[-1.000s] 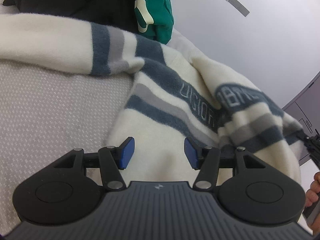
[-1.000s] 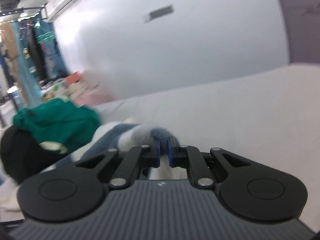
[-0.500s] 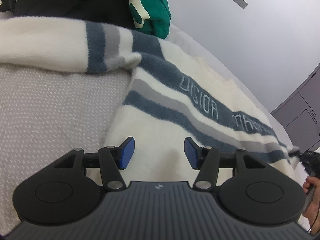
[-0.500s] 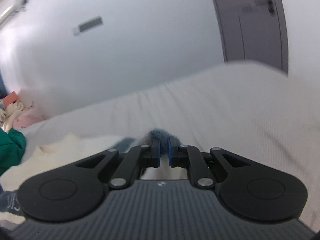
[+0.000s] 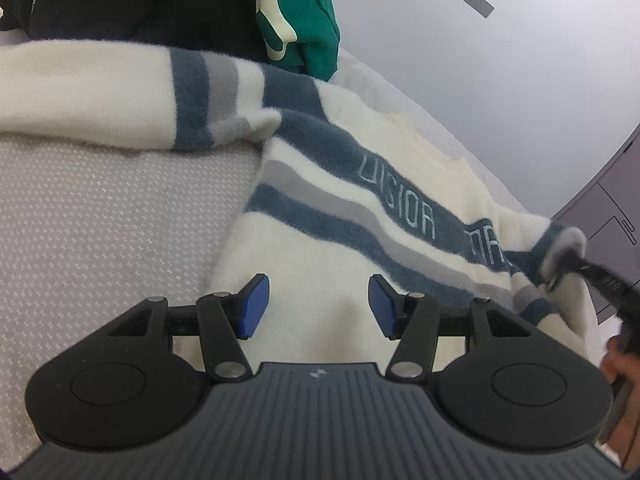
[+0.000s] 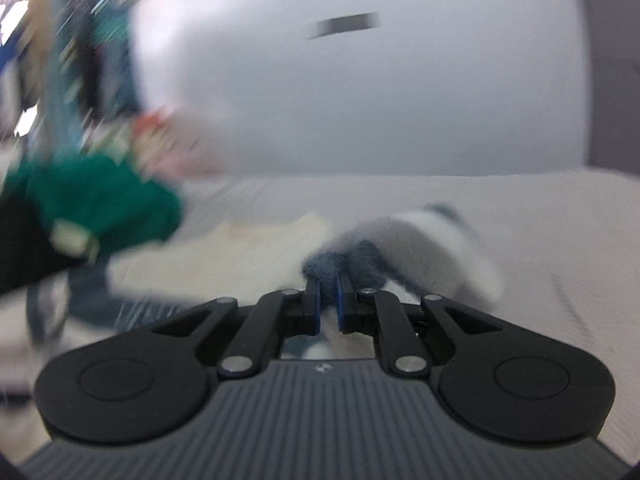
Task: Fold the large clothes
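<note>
Between your right gripper's [image 6: 329,294] fingers, low centre of the frame, a blue-grey cuff of the striped sweater [image 5: 328,264] is pinched. Your left gripper's [image 5: 319,306] fingers stand apart, empty, over the sweater spread across the bed [image 5: 100,216].

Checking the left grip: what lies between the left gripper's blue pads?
Only the cream sweater body beneath the open left gripper, seen in the left wrist view.

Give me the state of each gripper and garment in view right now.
left gripper: open, empty, over the sweater body.
right gripper: shut on the sleeve cuff.
striped sweater: spread on the bed, not folded.
green garment: bunched up.
black garment: heaped beside the green one.
</note>
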